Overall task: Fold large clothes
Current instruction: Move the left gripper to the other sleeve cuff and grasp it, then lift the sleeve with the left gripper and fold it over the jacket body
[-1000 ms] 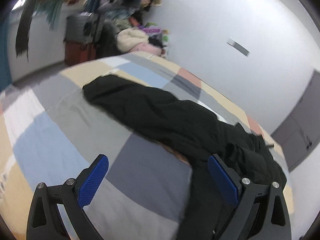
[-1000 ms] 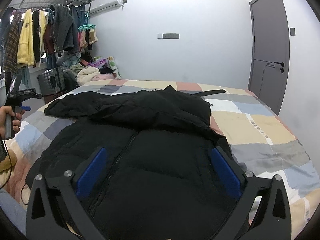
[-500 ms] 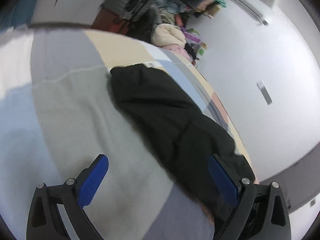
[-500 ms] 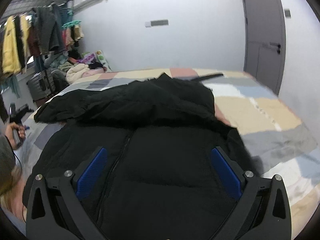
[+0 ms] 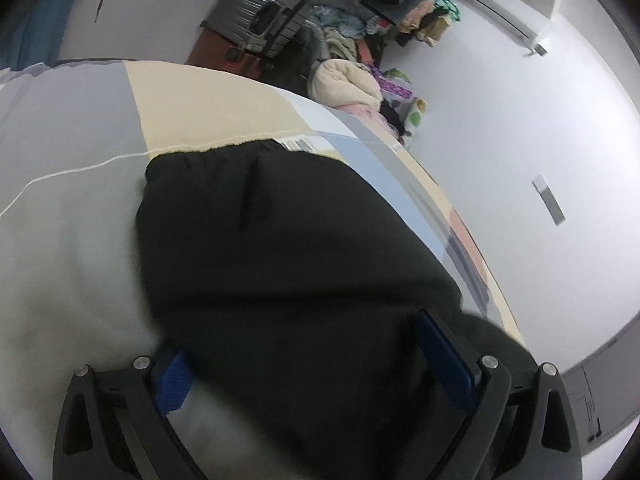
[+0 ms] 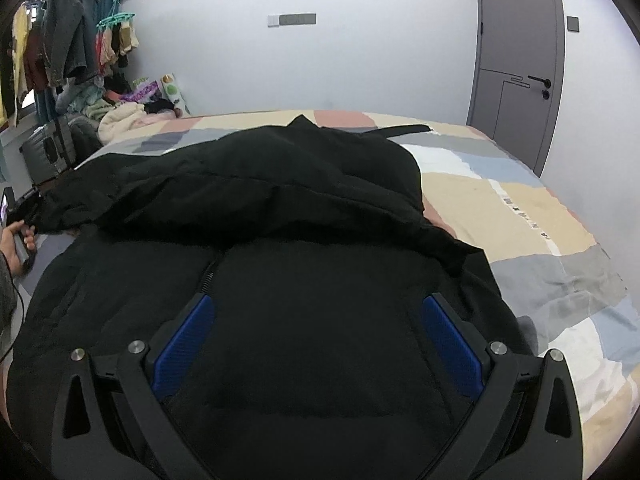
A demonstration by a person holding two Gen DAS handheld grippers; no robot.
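A large black padded jacket (image 6: 280, 240) lies spread on the patchwork bedspread (image 6: 520, 216), front up with its zip (image 6: 208, 276) showing. One black sleeve (image 5: 280, 248) stretches across the bed in the left wrist view, cuff end far from me. My left gripper (image 5: 316, 356) is open with the sleeve lying between its blue pads (image 5: 444, 356); the left pad is partly covered by cloth. My right gripper (image 6: 316, 340) is open, low over the jacket's body, holding nothing.
A grey suitcase (image 5: 260, 28) and piles of clothes (image 5: 348, 84) stand beyond the bed's far edge. A clothes rack (image 6: 68, 44) hangs at the left wall. A grey door (image 6: 520, 60) is at the right. The person's left hand (image 6: 16, 240) shows at the bed's left side.
My left gripper has moved forward and down onto the sleeve, which now sits between its jaws. My right gripper has lowered closer over the jacket's body.
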